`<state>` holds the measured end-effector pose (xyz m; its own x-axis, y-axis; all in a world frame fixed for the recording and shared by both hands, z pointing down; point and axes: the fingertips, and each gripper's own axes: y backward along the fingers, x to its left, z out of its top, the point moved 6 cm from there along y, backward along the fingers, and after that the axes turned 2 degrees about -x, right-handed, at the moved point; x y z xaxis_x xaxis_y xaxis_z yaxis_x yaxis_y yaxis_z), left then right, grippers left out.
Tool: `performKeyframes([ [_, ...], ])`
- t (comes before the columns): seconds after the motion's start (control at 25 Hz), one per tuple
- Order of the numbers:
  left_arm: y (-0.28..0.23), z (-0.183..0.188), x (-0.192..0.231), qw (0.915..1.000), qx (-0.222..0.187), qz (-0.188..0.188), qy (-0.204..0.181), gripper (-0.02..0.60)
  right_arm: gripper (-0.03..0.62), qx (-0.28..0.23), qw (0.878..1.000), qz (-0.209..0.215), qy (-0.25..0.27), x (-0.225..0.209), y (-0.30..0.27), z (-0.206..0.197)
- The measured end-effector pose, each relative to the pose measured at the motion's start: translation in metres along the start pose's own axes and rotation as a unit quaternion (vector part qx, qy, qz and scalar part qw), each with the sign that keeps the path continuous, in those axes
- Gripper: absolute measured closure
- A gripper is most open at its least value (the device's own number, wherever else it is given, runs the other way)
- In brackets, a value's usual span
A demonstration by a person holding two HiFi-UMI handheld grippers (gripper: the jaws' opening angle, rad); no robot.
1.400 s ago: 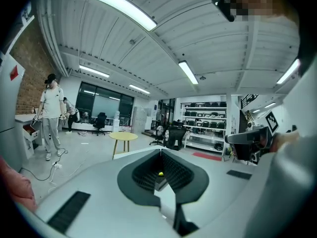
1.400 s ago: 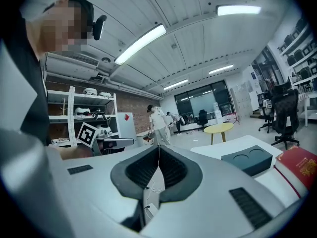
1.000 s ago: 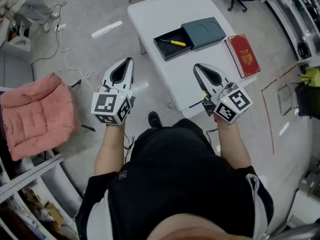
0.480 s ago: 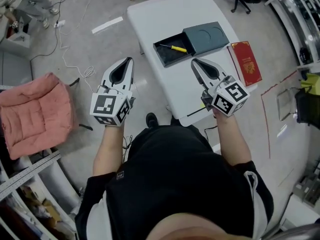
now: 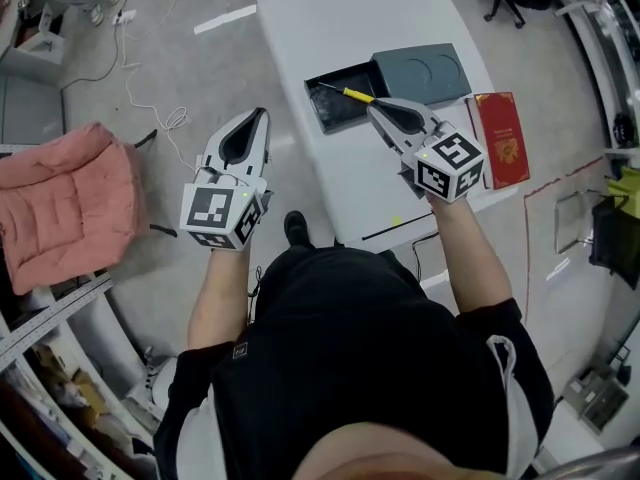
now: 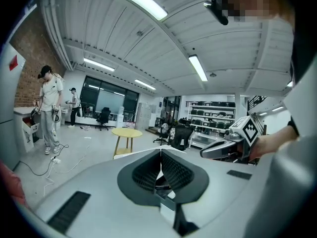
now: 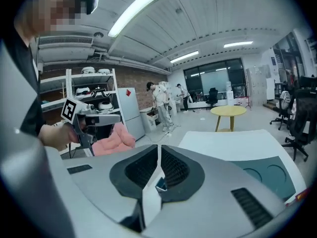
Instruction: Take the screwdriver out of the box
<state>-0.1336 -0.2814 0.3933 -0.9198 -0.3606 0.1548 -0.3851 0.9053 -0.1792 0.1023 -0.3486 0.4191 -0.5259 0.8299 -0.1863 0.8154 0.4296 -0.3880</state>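
A dark open box tray (image 5: 333, 109) lies on the white table (image 5: 350, 28), with its grey-teal sleeve (image 5: 420, 72) beside it on the right. In the tray lies the screwdriver (image 5: 356, 95), yellow handle toward the right. My right gripper (image 5: 373, 109) is shut and empty; its tip hovers at the tray's near right corner, just short of the handle. My left gripper (image 5: 263, 114) is shut with nothing in it and hangs over the floor left of the table. In the right gripper view only the table (image 7: 233, 145) and sleeve (image 7: 270, 172) show past the closed right gripper (image 7: 158, 147).
A red book (image 5: 503, 138) lies at the table's right edge. On the floor to the left are a pink cushion (image 5: 60, 213) and white cables (image 5: 150, 108). A yellow round table (image 6: 126, 132), office chairs (image 6: 181, 135) and a standing person (image 6: 49, 108) are farther off.
My right gripper has moved forward and down over the table to the box's near corner. The left gripper has drifted slightly forward. Both stayed shut.
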Motion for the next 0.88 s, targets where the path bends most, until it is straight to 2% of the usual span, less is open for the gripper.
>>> performKeyframes([
  [0.32,-0.024,-0.012,0.005,0.9999,0.009,0.008,0.011,0.565,0.560,0.113,0.992,0.034,0.052,-0.041,-0.054,-0.026],
  [0.36,-0.025,-0.014,0.008,0.9998,0.010,0.010,0.013,0.565,0.554,0.128,0.989,0.039,0.060,-0.044,-0.061,-0.029],
  [0.44,-0.027,-0.019,0.013,0.9997,0.012,0.015,0.018,0.565,0.490,0.158,0.983,0.048,0.075,-0.049,-0.076,-0.037],
  [0.72,-0.033,-0.031,0.029,0.9989,0.023,0.026,0.030,0.565,0.485,0.235,0.962,0.052,0.126,-0.069,-0.113,-0.059],
  [0.88,-0.036,-0.040,0.033,0.9985,0.028,0.027,0.038,0.565,0.465,0.292,0.946,0.053,0.131,-0.081,-0.129,-0.076],
])
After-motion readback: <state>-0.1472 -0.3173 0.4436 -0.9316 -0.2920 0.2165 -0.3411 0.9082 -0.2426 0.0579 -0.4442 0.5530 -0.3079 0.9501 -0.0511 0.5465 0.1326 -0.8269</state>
